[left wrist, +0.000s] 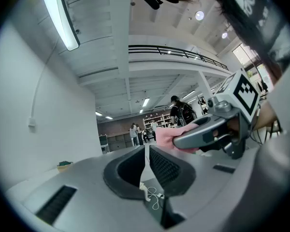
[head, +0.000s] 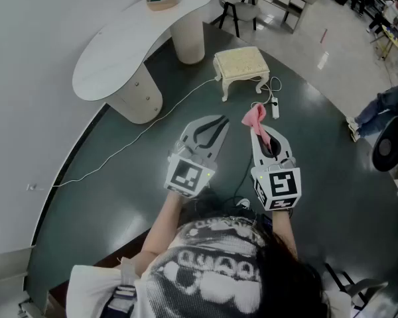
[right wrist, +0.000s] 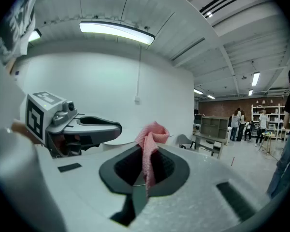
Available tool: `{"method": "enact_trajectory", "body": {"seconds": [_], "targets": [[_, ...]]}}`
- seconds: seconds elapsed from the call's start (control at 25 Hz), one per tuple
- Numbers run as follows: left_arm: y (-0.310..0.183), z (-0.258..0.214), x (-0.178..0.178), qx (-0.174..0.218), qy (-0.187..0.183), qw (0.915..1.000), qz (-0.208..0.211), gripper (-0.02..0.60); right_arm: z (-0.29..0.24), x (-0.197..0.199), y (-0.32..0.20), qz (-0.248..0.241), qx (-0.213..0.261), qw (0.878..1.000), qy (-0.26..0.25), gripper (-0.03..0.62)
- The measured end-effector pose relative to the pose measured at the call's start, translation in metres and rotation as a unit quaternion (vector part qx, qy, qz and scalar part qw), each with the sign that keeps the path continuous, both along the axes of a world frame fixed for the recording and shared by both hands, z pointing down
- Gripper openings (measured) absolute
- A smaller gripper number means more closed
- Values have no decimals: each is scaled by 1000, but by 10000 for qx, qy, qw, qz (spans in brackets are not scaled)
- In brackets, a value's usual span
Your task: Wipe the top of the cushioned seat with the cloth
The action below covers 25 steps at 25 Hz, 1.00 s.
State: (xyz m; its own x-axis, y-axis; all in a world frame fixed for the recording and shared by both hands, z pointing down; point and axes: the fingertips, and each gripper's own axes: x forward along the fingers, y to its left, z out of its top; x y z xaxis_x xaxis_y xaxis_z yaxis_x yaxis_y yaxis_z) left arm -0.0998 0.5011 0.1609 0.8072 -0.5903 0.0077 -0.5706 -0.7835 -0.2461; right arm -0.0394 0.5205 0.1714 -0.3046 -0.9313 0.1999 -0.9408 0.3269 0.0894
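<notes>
The cushioned seat [head: 242,63] is a small cream stool with carved white legs, standing on the dark floor ahead of me. My right gripper [head: 258,128] is held in the air short of it, shut on a pink cloth [head: 254,116]. The cloth [right wrist: 152,138] sticks up in a bunch above the right gripper [right wrist: 147,154] and hangs down between its jaws. My left gripper [head: 219,124] is level beside it on the left, shut with nothing in it. In the left gripper view the left gripper [left wrist: 147,152] shows only a thin slit, with the cloth [left wrist: 166,137] beyond.
A white curved table [head: 113,65] stands to the left of the stool and carries a bowl [head: 162,0]. A white power strip [head: 275,106] and its cable lie on the floor beside the stool. A dark stool [head: 239,8] stands behind. A person's leg [head: 383,105] is at the right.
</notes>
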Motion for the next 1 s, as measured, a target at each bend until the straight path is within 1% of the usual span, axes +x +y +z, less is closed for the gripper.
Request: {"method": "enact_trajectory", "body": {"seconds": [0.28, 0.48, 0.64, 0.76, 0.88, 1.0], "targets": [[-20, 3, -10, -54, -78, 10000, 14, 26, 13, -5, -21, 112, -108, 9998, -111, 10], [-33, 7, -23, -13, -171, 9998, 48, 26, 20, -10, -38, 186, -151, 9992, -322, 11], [-51, 6, -43, 39, -188, 9998, 60, 26, 22, -27, -58, 221, -157, 9989, -377, 11], [-58, 7, -60, 140, -299, 9994, 56, 26, 25, -36, -69, 260, -186, 9986, -430, 11], [-66, 12, -76, 169, -323, 9993, -68, 26, 30, -42, -78, 254, -218, 9985, -435, 11], [-78, 20, -89, 54, -290, 9993, -225, 26, 34, -47, -90, 214, -289, 9985, -420, 11]]}}
